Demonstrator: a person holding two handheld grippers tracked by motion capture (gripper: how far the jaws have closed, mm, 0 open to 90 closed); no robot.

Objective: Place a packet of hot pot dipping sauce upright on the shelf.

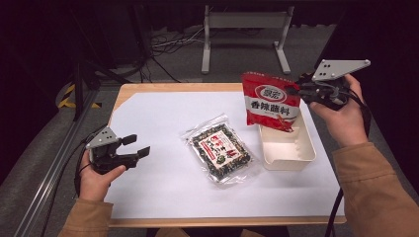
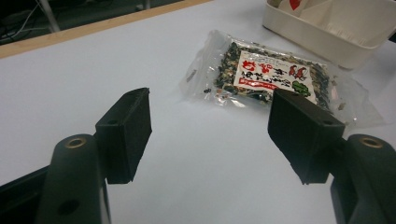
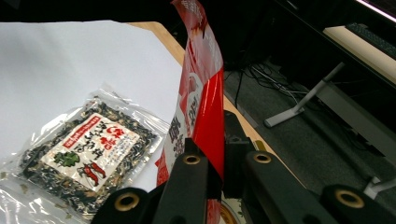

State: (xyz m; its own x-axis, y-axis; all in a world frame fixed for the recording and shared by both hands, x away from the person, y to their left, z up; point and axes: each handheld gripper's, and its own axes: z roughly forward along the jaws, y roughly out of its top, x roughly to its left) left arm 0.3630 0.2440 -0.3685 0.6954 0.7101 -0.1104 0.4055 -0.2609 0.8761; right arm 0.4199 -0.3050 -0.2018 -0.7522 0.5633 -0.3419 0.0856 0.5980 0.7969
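Red plastic seasoning pouch with a white label band and dark characters: sealed, hanging upright, pinched at its upper right edge, lower end just above the far end of the white rectangular plastic bin. Clear plastic packet of dark dried flakes with a red-and-white label: flat on the white sheet, turned diagonally, just left of the bin, not touching it.

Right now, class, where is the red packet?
In the high view, the red packet hangs at the right, pinched by the right hand-held gripper above the white tray.
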